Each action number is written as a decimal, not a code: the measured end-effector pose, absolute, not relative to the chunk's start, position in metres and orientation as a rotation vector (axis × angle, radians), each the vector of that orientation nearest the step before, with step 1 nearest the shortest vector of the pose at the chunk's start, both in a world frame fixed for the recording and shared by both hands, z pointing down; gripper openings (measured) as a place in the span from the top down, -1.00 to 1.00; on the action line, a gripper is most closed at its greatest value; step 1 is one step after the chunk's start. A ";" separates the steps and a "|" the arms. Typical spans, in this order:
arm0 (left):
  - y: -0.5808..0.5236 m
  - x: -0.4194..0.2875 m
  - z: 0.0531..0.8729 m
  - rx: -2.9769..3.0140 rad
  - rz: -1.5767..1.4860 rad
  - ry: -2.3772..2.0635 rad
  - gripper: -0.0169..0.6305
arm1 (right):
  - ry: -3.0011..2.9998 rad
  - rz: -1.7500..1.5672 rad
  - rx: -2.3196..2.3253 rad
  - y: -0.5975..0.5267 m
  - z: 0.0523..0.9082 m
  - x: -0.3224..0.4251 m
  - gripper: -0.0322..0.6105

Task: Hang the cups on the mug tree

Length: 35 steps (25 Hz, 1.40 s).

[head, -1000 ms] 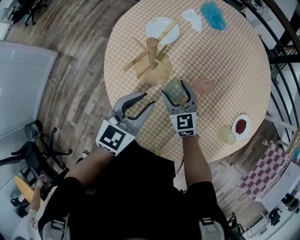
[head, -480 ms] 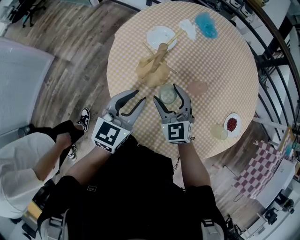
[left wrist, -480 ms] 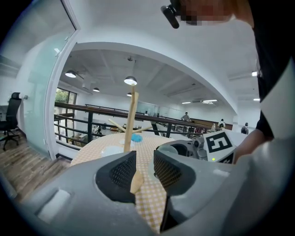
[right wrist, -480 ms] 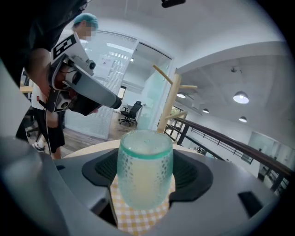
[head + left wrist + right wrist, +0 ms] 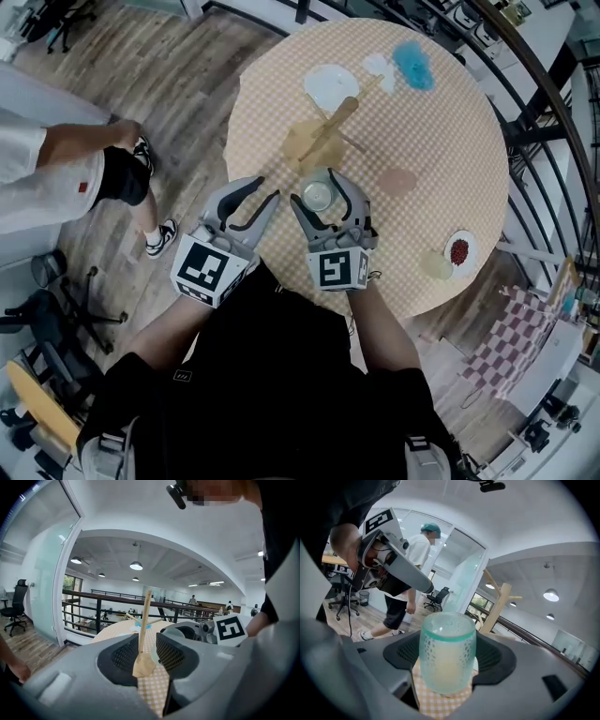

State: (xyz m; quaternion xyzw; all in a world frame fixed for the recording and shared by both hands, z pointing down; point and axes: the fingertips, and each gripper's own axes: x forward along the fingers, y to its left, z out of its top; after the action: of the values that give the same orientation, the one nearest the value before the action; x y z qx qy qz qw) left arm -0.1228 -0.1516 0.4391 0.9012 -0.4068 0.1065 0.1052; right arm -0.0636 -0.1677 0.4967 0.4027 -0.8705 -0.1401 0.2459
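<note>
Held a frosted green cup point(image 5: 317, 194) point(image 5: 447, 651) upright in the right gripper point(image 5: 319, 200) point(image 5: 449, 660), jaws clamped on its sides, at frame centre over the checkered desk point(image 5: 450, 141). Sat just below the wooden mug tree point(image 5: 323, 139) point(image 5: 143, 634). Carried nothing in the left gripper point(image 5: 266, 191) point(image 5: 149, 654), jaws slightly apart, at its left. Showed a pink cup point(image 5: 398, 180) and a yellowish cup point(image 5: 434, 265) farther right.

Soft, even daylight is filling the room, leaving only faint shadows on the table point(image 5: 450, 122). Ceiling lamps point(image 5: 136, 566) are glowing far off. Both gripper views are bending and darkening at their edges, and the near cup point(image 5: 447, 653) is looking slightly soft.
</note>
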 end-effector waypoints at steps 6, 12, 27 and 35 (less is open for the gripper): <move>-0.157 -0.153 0.428 2.640 0.294 -1.258 0.57 | -2.344 -0.436 1.081 -0.171 0.487 -0.087 -0.20; -0.161 -0.172 0.434 2.597 0.305 -1.306 0.58 | -2.319 -0.494 1.084 -0.185 0.493 -0.099 -0.20; -0.163 -0.177 0.459 2.576 0.274 -1.292 0.58 | -2.209 -0.578 1.133 -0.214 0.540 -0.101 -0.20; -0.155 -0.180 0.459 2.564 0.305 -1.306 0.58 | -2.082 -0.621 1.137 -0.224 0.556 -0.100 -0.20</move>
State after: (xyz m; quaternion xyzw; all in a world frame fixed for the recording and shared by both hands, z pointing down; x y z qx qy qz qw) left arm -0.1798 -0.1546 0.4594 0.8793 -0.4479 0.1045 0.1235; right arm -0.0997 -0.2241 0.5555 0.4363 -0.7992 -0.2385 0.3377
